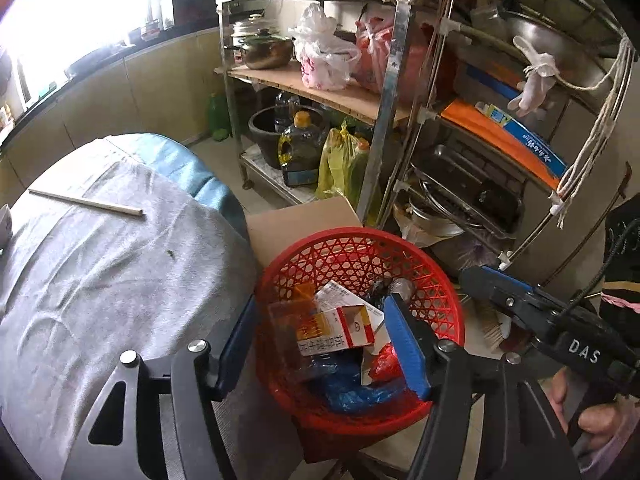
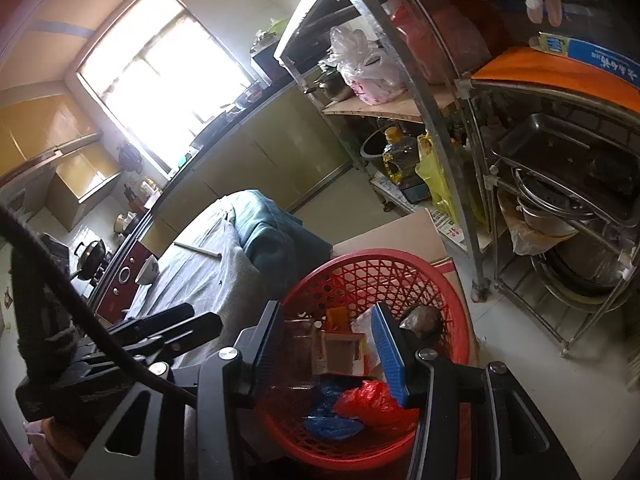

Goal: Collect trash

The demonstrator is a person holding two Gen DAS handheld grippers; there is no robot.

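Over the red basket (image 1: 420, 280), both my grippers point down into it. Left gripper (image 1: 324, 344): jaws wide apart, nothing between the pads, nothing touched. No earlier view to compare. Right gripper (image 2: 328, 344): jaws narrower, also empty as far as I can see; the trash below only shows through the gap.

Basket sits just beside the table's near-right edge, in front of a cardboard box (image 1: 296, 220). Inside it, counted: one red-and-white carton (image 1: 340, 330), one blue plastic bag (image 1: 352, 392), one red crumpled wrapper (image 1: 386, 362), one dark lump (image 2: 422, 318) at the far side. More scraps underneath, can't separate them.

On the table's grey cloth (image 1: 100, 280): one chopstick (image 1: 86, 202) near the far edge, lying flat.

My right hand (image 1: 596, 420) is wrapped around its grip at the right edge of the left view.
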